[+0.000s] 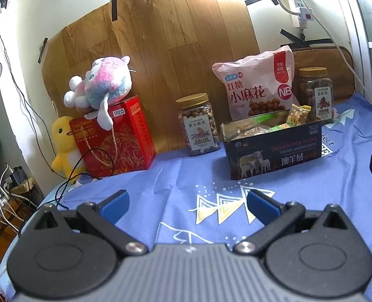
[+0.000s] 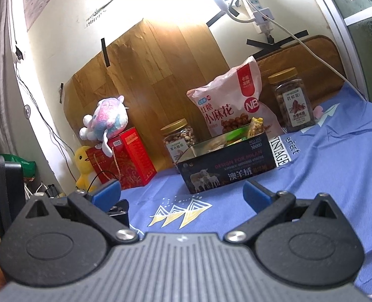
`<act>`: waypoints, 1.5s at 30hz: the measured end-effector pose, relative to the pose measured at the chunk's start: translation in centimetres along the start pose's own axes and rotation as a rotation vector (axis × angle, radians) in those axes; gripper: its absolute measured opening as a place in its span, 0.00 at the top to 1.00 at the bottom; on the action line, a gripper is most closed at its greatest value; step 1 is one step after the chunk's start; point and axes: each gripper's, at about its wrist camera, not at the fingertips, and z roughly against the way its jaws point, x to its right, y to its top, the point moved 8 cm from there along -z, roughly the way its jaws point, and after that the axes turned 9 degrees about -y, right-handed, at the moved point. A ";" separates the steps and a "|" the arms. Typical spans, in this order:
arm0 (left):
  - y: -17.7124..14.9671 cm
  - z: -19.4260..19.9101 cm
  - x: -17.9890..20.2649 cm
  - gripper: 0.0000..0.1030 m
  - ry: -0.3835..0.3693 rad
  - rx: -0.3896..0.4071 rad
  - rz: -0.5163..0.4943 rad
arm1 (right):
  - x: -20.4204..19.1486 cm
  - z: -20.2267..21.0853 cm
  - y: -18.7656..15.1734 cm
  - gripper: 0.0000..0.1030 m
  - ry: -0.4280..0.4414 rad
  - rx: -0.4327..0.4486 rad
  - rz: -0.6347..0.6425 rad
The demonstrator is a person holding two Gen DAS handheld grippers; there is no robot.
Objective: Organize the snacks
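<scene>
A dark open box (image 1: 274,151) (image 2: 226,168) printed with sheep stands on the blue cloth and holds several small snack packets (image 1: 297,115) (image 2: 255,127). Behind it leans a pink snack bag (image 1: 258,88) (image 2: 231,103). A gold-lidded nut jar (image 1: 198,125) (image 2: 179,138) stands left of the box, a second jar (image 1: 316,93) (image 2: 292,100) to the right. My left gripper (image 1: 187,201) is open and empty, low over the cloth in front of the box. My right gripper (image 2: 182,191) is open and empty, also short of the box.
A red gift box (image 1: 115,138) (image 2: 125,156) with a pink-blue plush (image 1: 105,83) (image 2: 108,119) on top stands at the left, a yellow duck plush (image 1: 65,146) (image 2: 85,168) beside it. A wood-pattern sheet (image 1: 155,50) covers the wall. Cables hang at the left edge.
</scene>
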 end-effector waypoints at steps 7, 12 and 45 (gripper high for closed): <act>-0.1 -0.1 0.2 0.00 -0.009 -0.005 0.001 | 0.0 0.0 0.0 0.00 -0.002 -0.001 -0.002; -0.2 -0.1 0.3 0.00 -0.003 -0.003 -0.001 | 0.0 -0.1 -0.1 0.00 -0.001 -0.005 -0.002; -0.9 -0.2 0.7 0.00 -0.049 -0.056 0.020 | 0.2 -0.1 -0.4 0.00 0.001 -0.019 0.010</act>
